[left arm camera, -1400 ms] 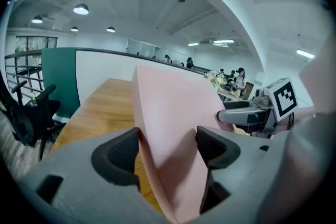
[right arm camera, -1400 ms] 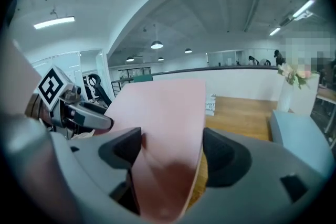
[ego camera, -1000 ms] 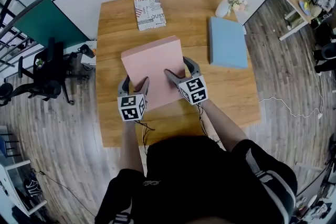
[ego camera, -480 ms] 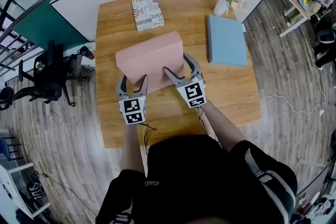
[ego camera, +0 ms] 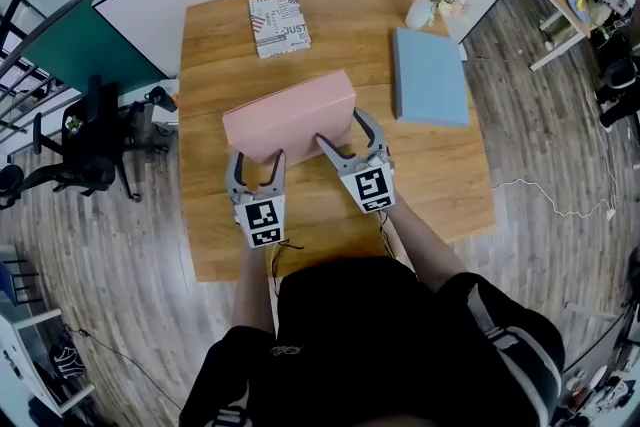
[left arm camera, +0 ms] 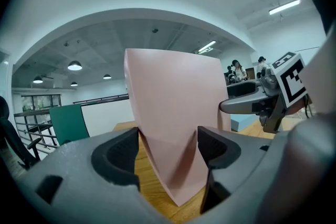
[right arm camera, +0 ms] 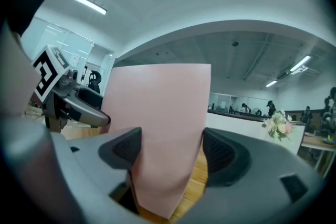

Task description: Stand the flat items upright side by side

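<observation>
Holding pink book (ego camera: 290,115) tilted, near edge raised, left of blue book (ego camera: 430,77) and apart from it; left gripper (ego camera: 258,165) and right gripper (ego camera: 343,132) each clamp a near corner, jaws narrowed onto it, likely so it rises without twisting

Mid-table: large pink flat rectangular slab (ego camera: 290,117), tipped up steeply on edge, nearly upright. To its right, well apart, light-blue flat rectangular slab (ego camera: 430,77) lies flat. Small book w/ red-black-white printed cover (ego camera: 279,23) lies flat nr far edge.
</observation>
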`<state>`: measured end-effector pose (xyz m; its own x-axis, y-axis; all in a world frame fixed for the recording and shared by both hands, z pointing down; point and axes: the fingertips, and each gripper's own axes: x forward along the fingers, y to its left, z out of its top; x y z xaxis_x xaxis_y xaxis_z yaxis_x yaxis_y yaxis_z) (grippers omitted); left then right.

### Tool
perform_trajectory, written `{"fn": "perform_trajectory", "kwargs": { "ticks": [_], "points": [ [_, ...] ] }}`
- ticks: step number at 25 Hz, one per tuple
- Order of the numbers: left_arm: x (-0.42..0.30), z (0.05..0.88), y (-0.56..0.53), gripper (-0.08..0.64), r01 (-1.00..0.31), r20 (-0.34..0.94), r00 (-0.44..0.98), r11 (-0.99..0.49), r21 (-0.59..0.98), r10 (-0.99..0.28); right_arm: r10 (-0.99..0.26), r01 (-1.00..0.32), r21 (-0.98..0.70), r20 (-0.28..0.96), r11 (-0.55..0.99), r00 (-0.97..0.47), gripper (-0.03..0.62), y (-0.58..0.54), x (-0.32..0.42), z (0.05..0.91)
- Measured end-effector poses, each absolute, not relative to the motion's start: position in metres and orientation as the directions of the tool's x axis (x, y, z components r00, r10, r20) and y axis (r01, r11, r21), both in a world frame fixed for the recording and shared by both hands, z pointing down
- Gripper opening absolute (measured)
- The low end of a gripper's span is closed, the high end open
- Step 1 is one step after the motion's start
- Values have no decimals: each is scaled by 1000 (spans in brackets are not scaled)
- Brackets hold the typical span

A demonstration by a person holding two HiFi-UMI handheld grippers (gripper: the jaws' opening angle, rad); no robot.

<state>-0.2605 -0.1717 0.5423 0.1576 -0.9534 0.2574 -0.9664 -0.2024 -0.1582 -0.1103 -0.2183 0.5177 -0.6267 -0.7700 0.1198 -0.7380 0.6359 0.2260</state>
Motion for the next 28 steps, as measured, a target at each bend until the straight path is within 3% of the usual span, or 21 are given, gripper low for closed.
{"fn": "perform_trajectory", "kwargs": {
  "ticks": [10, 16, 24, 28],
  "points": [
    [-243, 540, -153, 360, -942, 274, 284, -321, -102, -919, -767, -749, 167, 170, 641, -619, 359, -210, -92, 536],
    [-256, 537, -146, 360, -875, 278, 409, -461, -152, -869, -763, -741, 183, 182, 646, -620, 351, -210, -90, 536],
    [-268, 543, -167, 434, -702, 393, 645, -711, -34, -656, -697, -684, 143, 210, 715, -685, 351, -208, -89, 538],
    [-248, 545, -175, 449, -618, 413, 712, -786, -14, -568, -641, -603, 216, 273, 768, -718, 350, -212, -88, 542]
  ]
}}
